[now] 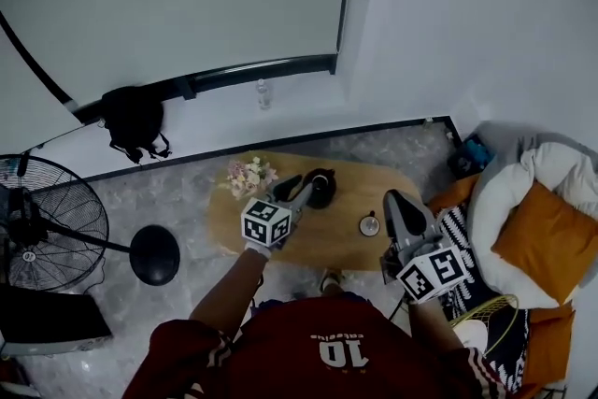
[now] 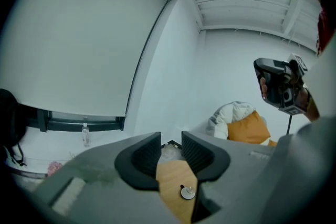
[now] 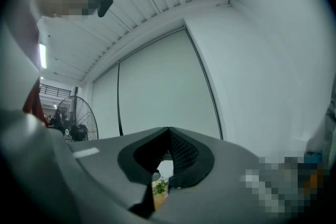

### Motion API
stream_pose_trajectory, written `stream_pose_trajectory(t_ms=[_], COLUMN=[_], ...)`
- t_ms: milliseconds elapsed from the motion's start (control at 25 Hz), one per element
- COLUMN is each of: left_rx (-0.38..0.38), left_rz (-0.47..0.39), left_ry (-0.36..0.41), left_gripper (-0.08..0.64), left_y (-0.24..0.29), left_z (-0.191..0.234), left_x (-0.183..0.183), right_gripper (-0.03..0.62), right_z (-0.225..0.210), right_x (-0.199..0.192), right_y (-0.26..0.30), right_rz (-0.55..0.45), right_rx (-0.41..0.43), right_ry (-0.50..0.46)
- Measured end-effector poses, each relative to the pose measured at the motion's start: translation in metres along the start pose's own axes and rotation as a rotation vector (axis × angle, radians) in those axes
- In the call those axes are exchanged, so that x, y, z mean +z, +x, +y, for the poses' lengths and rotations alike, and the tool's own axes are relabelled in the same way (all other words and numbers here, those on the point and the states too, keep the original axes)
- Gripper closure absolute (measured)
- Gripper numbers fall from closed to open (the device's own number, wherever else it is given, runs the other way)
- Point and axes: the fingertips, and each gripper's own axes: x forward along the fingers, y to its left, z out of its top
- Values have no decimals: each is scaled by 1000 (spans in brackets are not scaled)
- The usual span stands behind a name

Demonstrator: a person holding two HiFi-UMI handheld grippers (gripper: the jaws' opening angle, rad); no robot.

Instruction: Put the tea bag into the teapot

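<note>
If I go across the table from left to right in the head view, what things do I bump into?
On the wooden table: flowers → black teapot → small round white piece.

One black teapot [image 1: 320,189] is seen just ahead of the left gripper [image 1: 301,192]. One small cup [image 1: 370,224] is seen between it and the right gripper [image 1: 393,198], and one bunch of flowers [image 1: 249,176] to the left gripper's left, all on one wooden table [image 1: 336,243]. Farther off, one fan [image 1: 42,224], one bag [image 1: 133,121] and one bottle [image 1: 263,94] are counted.
</note>
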Motion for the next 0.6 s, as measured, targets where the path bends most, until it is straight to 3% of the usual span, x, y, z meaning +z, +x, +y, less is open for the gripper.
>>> stream_pose_trajectory(t_ms=[320, 600], left_rx=[16, 36], left_rz=[-74, -89], left_ry=[20, 47], left_gripper=[443, 443], left_y=[-78, -126], left_z=[-26, -42], left_x=[41, 66], right_gripper=[589, 589], right_z=[32, 61], right_x=[4, 1], right_y=[-21, -33], right_rz=[-16, -22], right_rx=[-5, 8], right_ry=[-3, -13])
